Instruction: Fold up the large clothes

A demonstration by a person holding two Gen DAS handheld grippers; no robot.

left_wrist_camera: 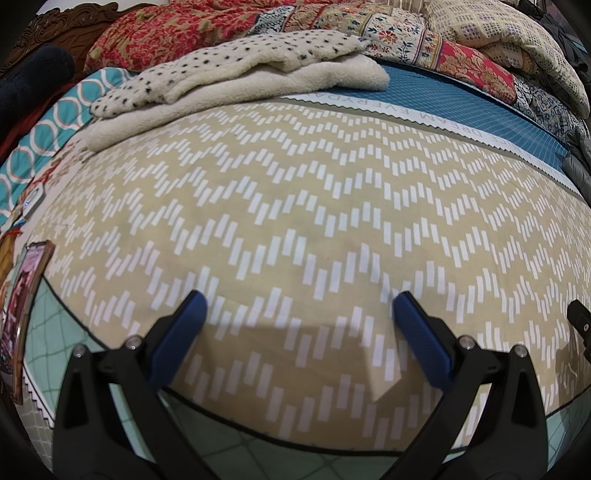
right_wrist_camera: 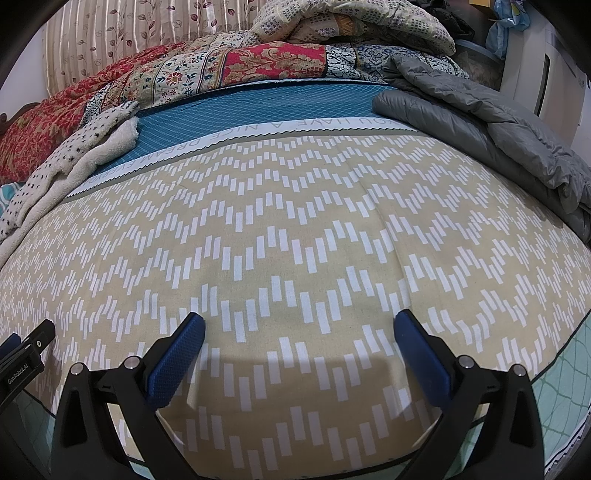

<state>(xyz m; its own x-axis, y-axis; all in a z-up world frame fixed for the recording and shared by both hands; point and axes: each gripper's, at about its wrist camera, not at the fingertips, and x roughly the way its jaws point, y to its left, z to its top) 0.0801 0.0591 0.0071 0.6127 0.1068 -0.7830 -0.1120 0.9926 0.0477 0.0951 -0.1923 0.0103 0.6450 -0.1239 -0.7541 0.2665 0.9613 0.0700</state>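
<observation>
A large beige cloth with a white chevron pattern (left_wrist_camera: 295, 206) lies spread flat on the bed, its dark-trimmed near edge toward me; it fills the right wrist view (right_wrist_camera: 295, 240) too. My left gripper (left_wrist_camera: 299, 306) is open and empty, hovering over the cloth's near edge. My right gripper (right_wrist_camera: 299, 328) is open and empty, also over the near part of the cloth. The right gripper's tip shows at the right edge of the left wrist view (left_wrist_camera: 580, 317); the left gripper shows at the left edge of the right wrist view (right_wrist_camera: 26, 354).
A cream spotted fleece (left_wrist_camera: 229, 81) lies at the far left, also in the right wrist view (right_wrist_camera: 74, 155). A grey puffer jacket (right_wrist_camera: 498, 136) lies at the far right. Patterned quilts (left_wrist_camera: 332, 29) are piled at the back. A phone (left_wrist_camera: 22, 314) lies at the left edge on the green sheet (left_wrist_camera: 66, 332).
</observation>
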